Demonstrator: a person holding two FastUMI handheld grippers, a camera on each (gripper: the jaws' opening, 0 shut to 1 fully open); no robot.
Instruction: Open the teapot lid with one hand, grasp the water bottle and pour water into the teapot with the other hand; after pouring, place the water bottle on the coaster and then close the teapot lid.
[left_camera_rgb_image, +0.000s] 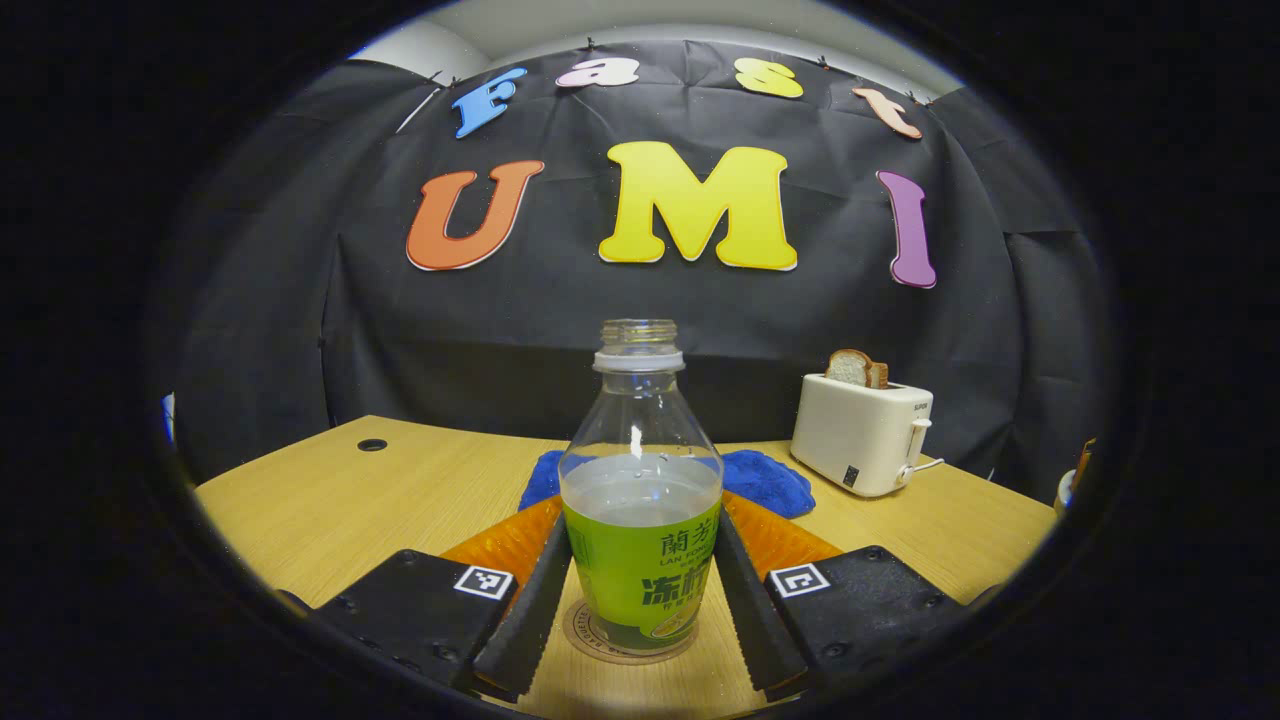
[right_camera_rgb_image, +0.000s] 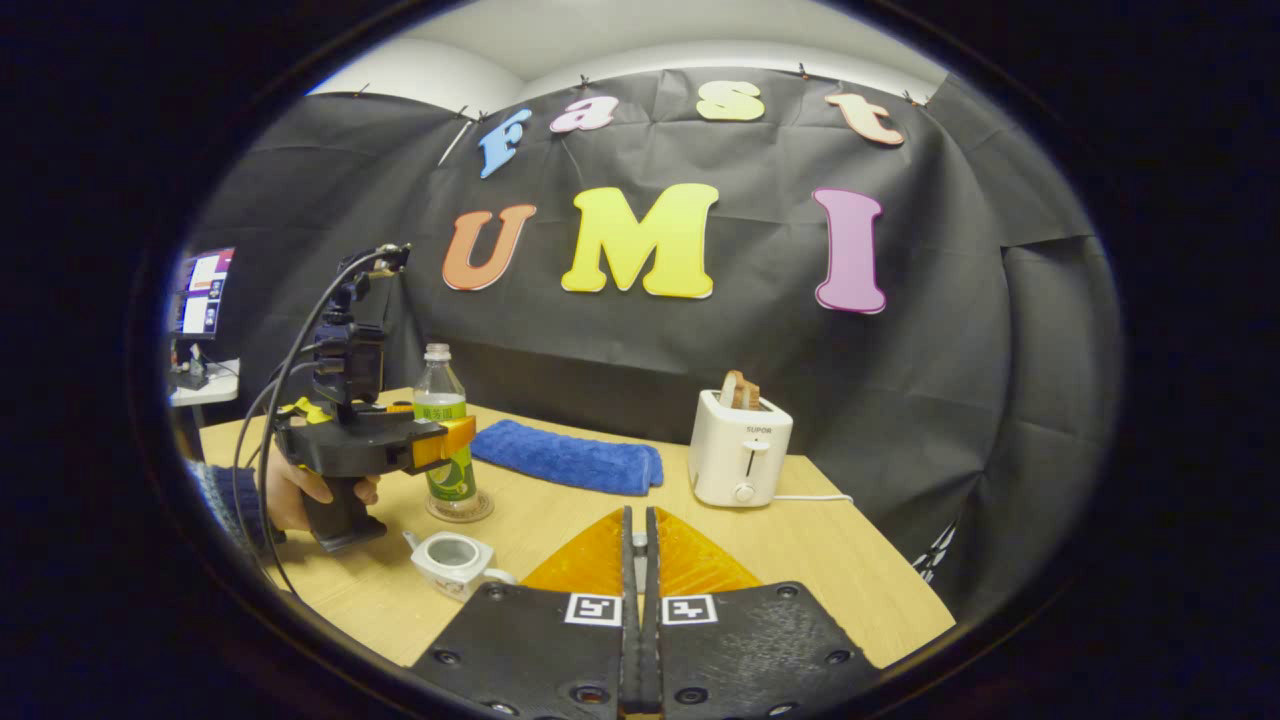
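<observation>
Wooden tabletop (left_camera_rgb_image: 330, 500) under a black-cloth booth wall. Water bottle (left_camera_rgb_image: 640, 500), uncapped and about half full, is seen standing on the coaster (left_camera_rgb_image: 590, 640) between the left gripper (left_camera_rgb_image: 640, 610) fingers, which flank its label closely; firm contact cannot be confirmed. Thin plastic is judged light, squashable, spill-prone; a mid-label hold is advised. Teapot (right_camera_rgb_image: 455, 560), lid off, sits just left of the right gripper (right_camera_rgb_image: 637, 560), jaws closed on nothing. Blue towel (right_camera_rgb_image: 570, 460) and toaster (right_camera_rgb_image: 740, 450) lie beyond.

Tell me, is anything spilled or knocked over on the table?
Nothing spilled. The clear green-labelled water bottle stands upright on the round coaster. Only the small white teapot looks unfinished: its top is open, with no lid on it.
</observation>
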